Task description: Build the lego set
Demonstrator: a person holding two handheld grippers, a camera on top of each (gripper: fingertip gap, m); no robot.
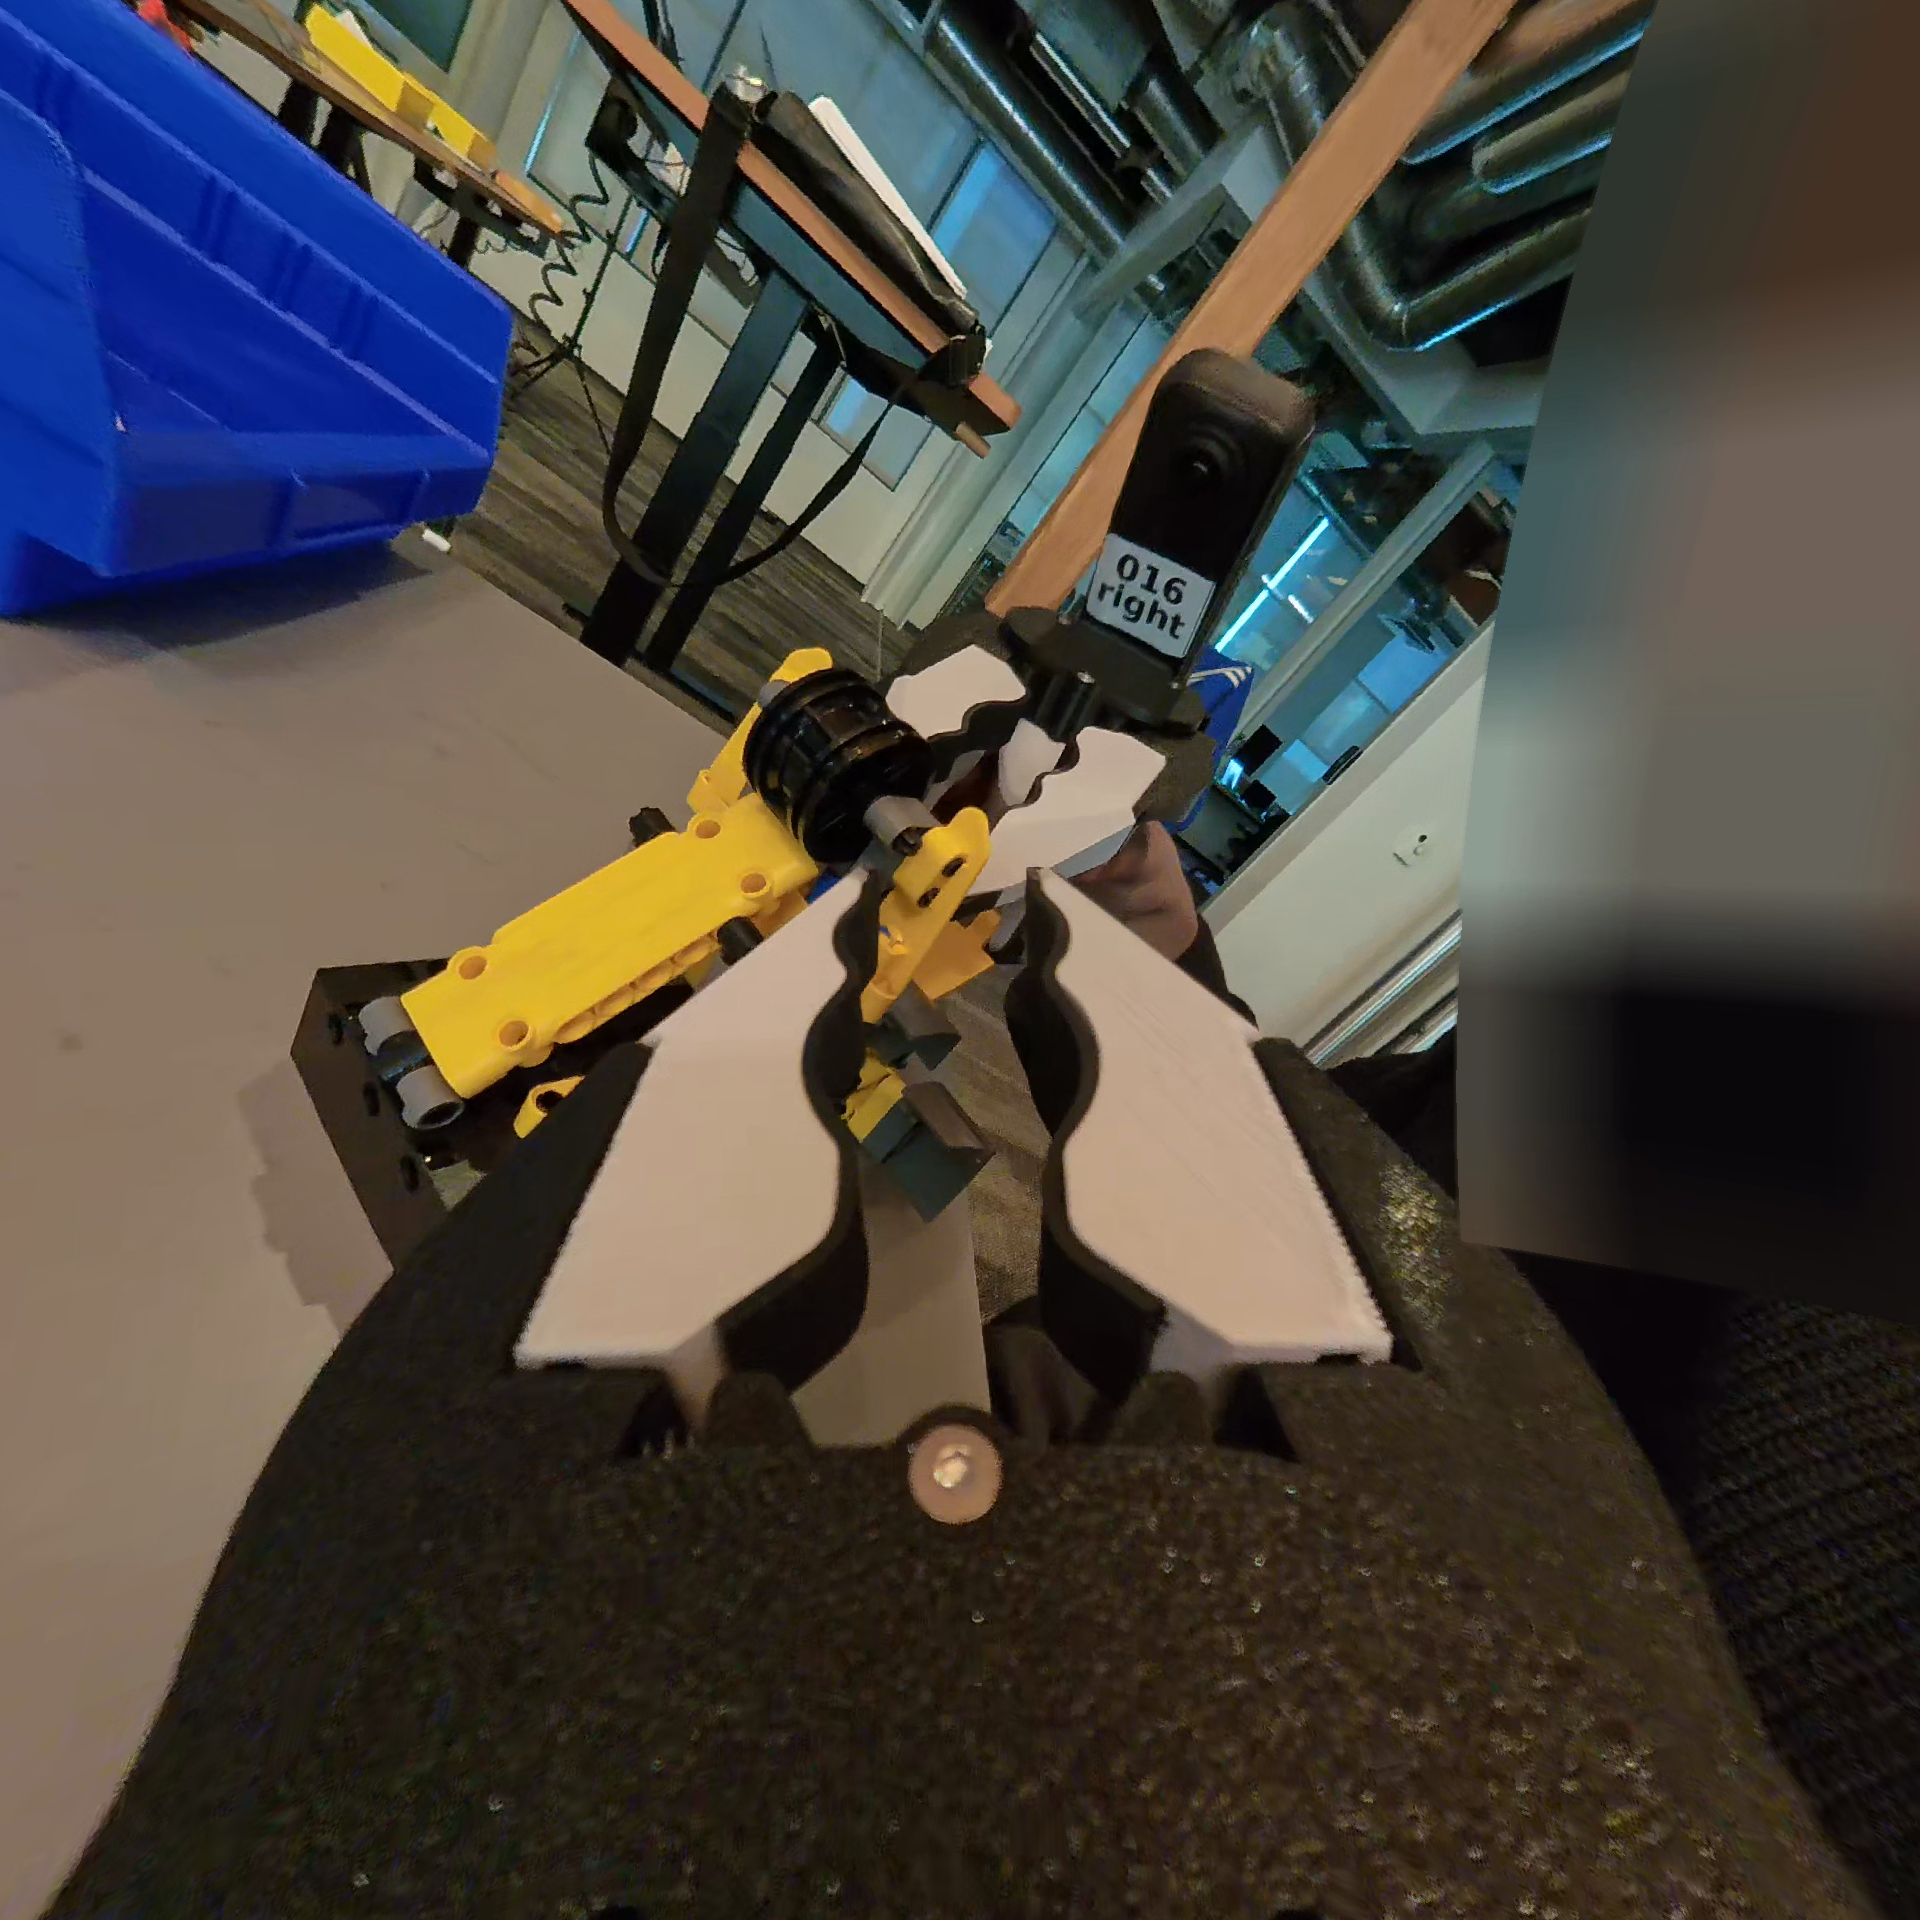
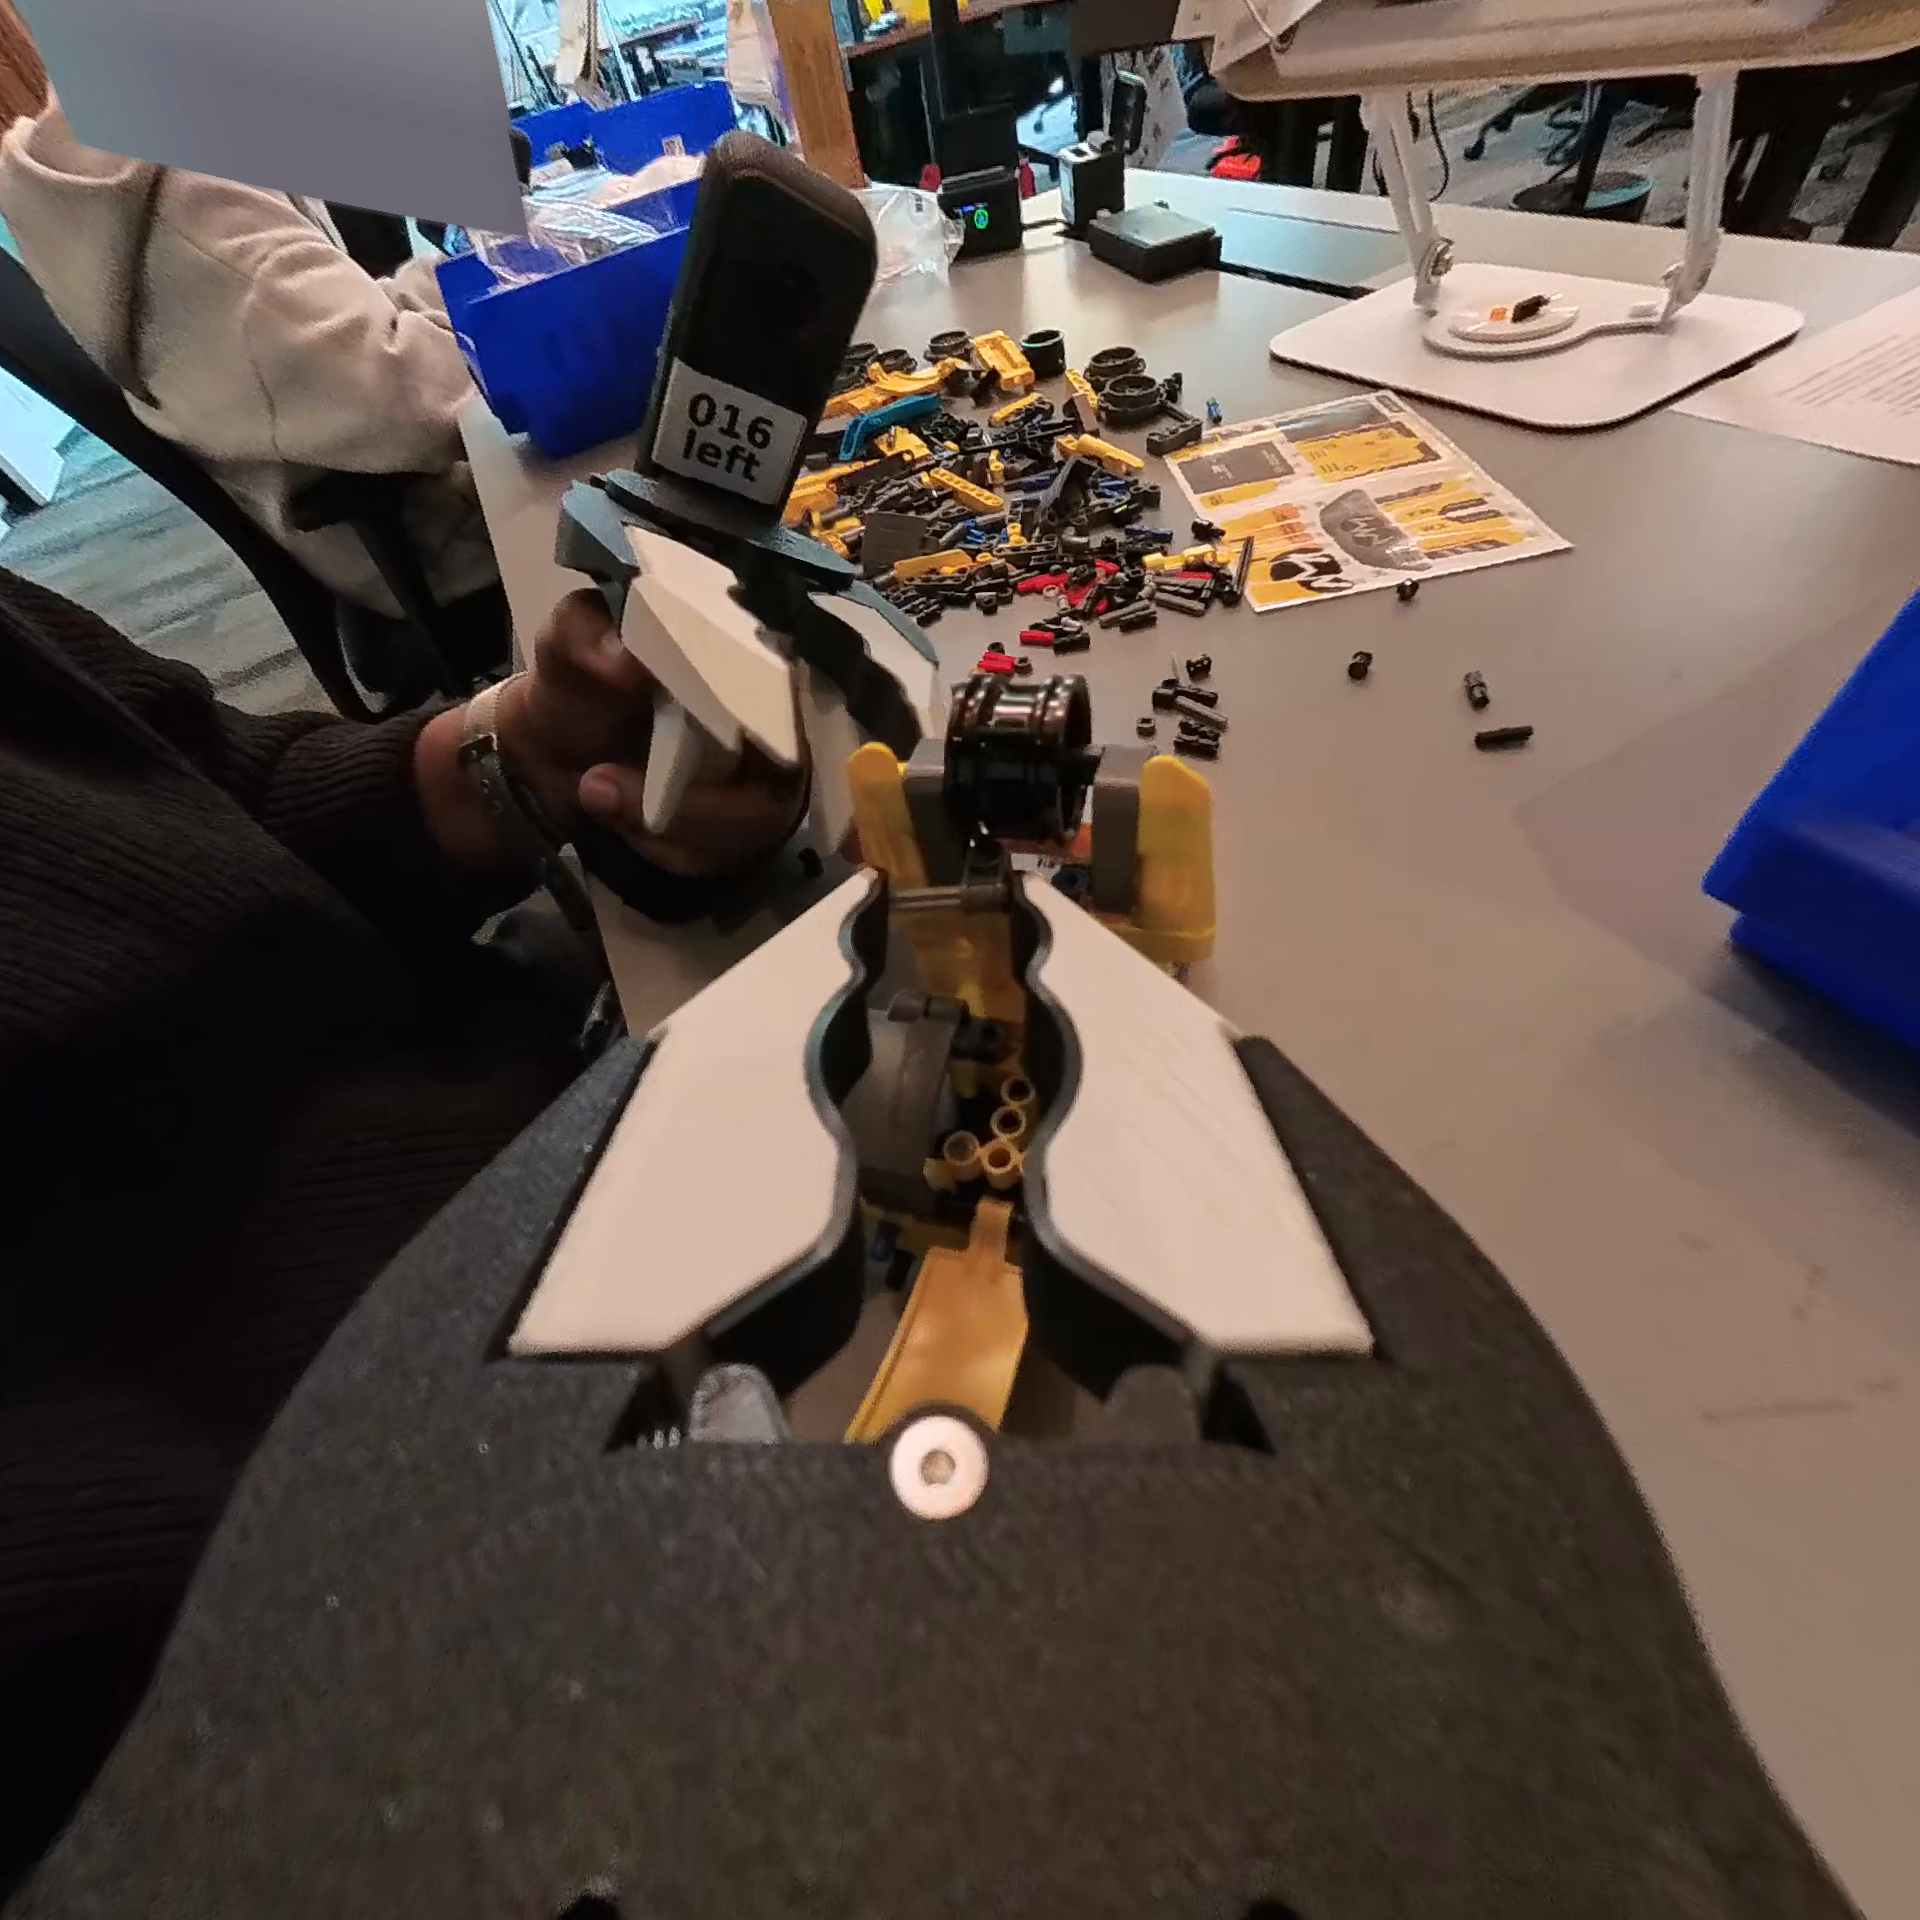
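A yellow brick-built model [image 1: 623, 935] with a black wheel hub [image 1: 831, 748] lies partly on a black block [image 1: 343, 1081] on the grey table. My left gripper [image 1: 948, 883] has its jaws close about a thin yellow arm of the model [image 1: 935, 862]. My right gripper [image 1: 1023, 764] faces it from the far side, just past the hub. In the right wrist view my right gripper [image 2: 948, 894] is shut on the model [image 2: 1174, 852] at a grey axle below the hub [image 2: 1023, 727]. The left gripper [image 2: 816, 790], held by a hand [image 2: 582, 748], touches the model's left yellow upright.
A pile of loose yellow and black parts [image 2: 1018, 499] and a sticker sheet [image 2: 1361, 499] lie behind the model. Blue bins stand at the right [image 2: 1839, 831], back left [image 2: 571, 312] and beside the left gripper [image 1: 208, 312]. A white stand [image 2: 1538, 332] is far right. A person [image 2: 260, 312] sits at left. Less than 4 cm separates the two grippers' tips.
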